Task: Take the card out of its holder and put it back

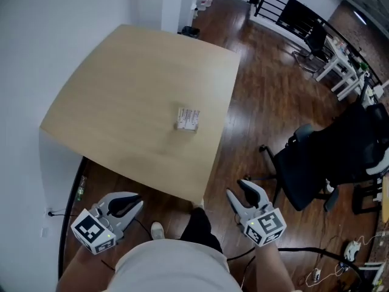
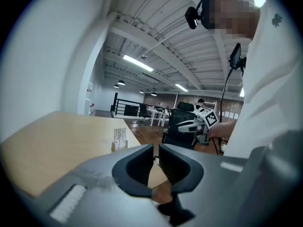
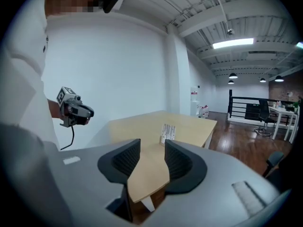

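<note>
A white card [image 1: 188,117] stands upright in its small wooden holder [image 1: 185,127] on the pale wooden table [image 1: 134,90], towards the right edge. It also shows as the card [image 2: 120,137] in the left gripper view and the card [image 3: 168,131] in the right gripper view. Both grippers hang below the table's near edge, well short of the card. My left gripper [image 1: 132,207] has its jaws almost together with nothing between them. My right gripper [image 1: 242,193] is open and empty.
A black office chair [image 1: 322,157] stands on the dark wood floor to the right of the table. A white wall runs along the left. A black railing [image 1: 285,8] and white desks [image 1: 340,72] lie far back. The person's shoe [image 1: 157,230] is under the near edge.
</note>
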### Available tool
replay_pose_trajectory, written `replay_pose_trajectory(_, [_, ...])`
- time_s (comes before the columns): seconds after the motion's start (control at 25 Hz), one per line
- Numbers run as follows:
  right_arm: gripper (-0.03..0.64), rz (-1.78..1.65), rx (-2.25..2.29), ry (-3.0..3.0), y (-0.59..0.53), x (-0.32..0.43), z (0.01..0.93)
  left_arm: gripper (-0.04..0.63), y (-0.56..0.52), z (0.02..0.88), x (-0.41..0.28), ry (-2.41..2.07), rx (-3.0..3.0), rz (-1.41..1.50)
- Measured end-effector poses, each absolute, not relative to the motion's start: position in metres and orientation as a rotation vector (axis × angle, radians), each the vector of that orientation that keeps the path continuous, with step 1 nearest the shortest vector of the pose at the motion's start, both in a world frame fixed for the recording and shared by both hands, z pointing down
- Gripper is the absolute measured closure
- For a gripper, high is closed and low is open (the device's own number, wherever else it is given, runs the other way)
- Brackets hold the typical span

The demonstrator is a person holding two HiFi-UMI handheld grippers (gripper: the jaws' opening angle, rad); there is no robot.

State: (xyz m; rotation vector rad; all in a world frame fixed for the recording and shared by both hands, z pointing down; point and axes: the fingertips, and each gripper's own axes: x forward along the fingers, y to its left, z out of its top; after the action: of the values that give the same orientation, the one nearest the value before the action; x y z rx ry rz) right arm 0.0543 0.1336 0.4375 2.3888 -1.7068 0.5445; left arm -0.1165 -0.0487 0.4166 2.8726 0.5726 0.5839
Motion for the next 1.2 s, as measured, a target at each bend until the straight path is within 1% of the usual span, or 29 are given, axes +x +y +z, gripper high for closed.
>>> replay_pose_trajectory(0.2, [0.451, 0.507, 2.417, -1.649, 0.154, -0.016, 0.400, 0.555, -0.047, 0.410, -0.155, 0.640, 2.851, 0.538])
replay_pose_trajectory(0.4, [0.449, 0.425, 2.472, -1.611, 0.174, -0.044, 0.370, 0.555, -0.025, 0.401, -0.165, 0.702, 2.858, 0.465])
replay_pose_trajectory(0.64, [0.449, 0.370, 2.477, -1.624, 0.188, -0.056, 0.350, 0.555, -0.007, 0.378, -0.172, 0.712, 2.884, 0.388])
replay_pose_trajectory(1.2, [0.454, 0.292, 2.531, -1.590, 0.198, -0.075, 0.328, 0.555, -0.006, 0.377, -0.197, 0.740, 2.904, 0.395])
